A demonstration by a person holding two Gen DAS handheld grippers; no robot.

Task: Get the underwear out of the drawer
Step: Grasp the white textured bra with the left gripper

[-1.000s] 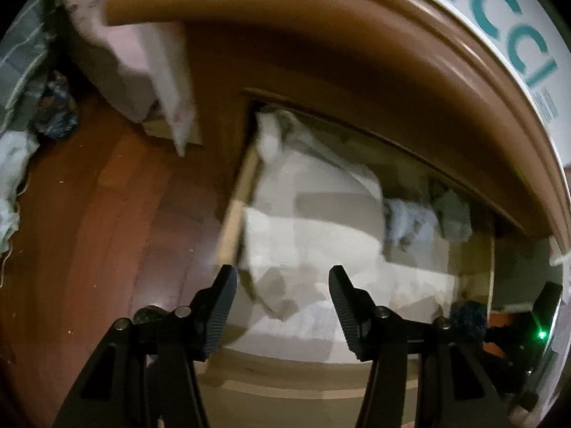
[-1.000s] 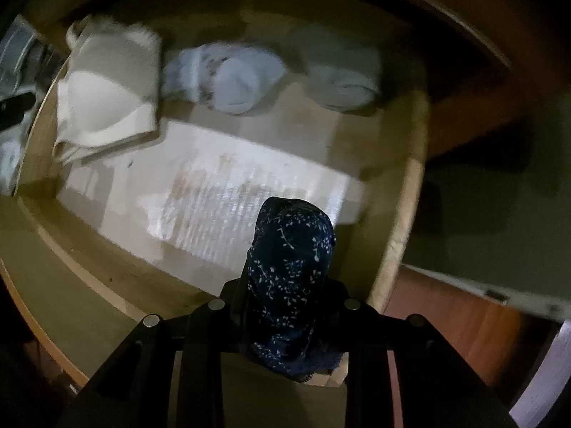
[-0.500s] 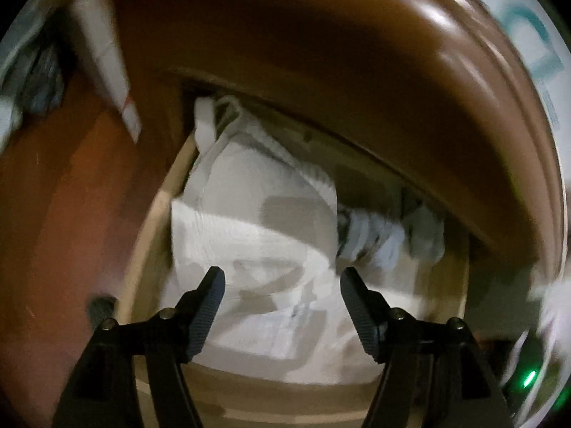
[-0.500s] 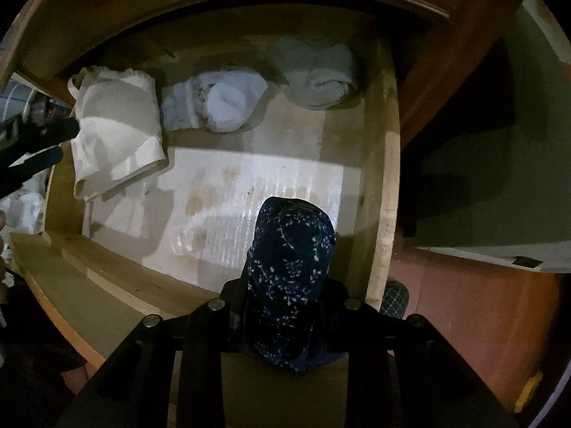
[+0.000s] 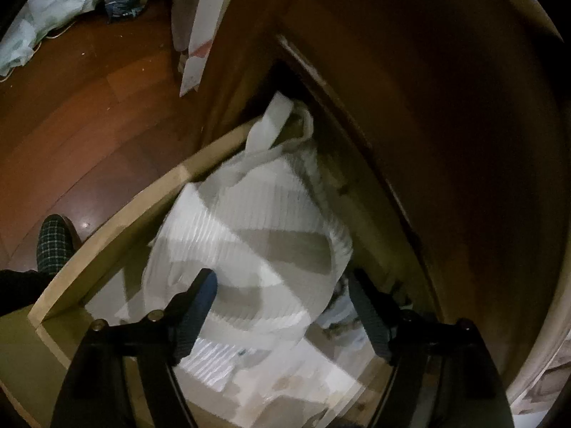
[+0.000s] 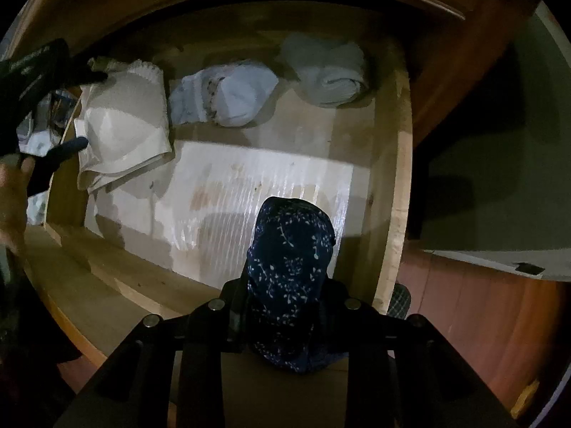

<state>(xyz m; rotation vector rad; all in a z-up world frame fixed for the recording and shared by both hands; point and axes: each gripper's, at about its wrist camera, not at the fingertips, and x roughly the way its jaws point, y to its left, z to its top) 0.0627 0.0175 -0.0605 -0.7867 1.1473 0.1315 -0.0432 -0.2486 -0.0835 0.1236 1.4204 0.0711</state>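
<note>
- Right gripper [image 6: 291, 285]: jaws clamped on a navy floral-print underwear [image 6: 291, 267], bunched between the fingers, held above the front right part of the drawer [image 6: 392, 185].
- Left gripper [image 5: 282, 285]: jaws spread wide, nothing between them; fingertips either side of the cream bra [image 5: 249, 235]. Contact can't be confirmed, frame is motion-blurred.
- Right wrist view also shows the left gripper [image 6: 84, 110] at the drawer's left end, one finger over the bra's [image 6: 125, 125] top edge, one at its left side.
- Drawer is pulled out; pale liner [image 6: 249, 185] on the bottom.
- Back row, left to right: bra, light-blue bundle [image 6: 225, 96], pale grey-white rolled garment [image 6: 328, 71]. Bundles sit apart from each other.
- Left wrist view: light wood drawer side wall [image 5: 150, 196], dark wood cabinet front [image 5: 446, 125] above, reddish wood floor [image 5: 89, 114], a plaid slipper [image 5: 53, 242] just beside the drawer.
</note>
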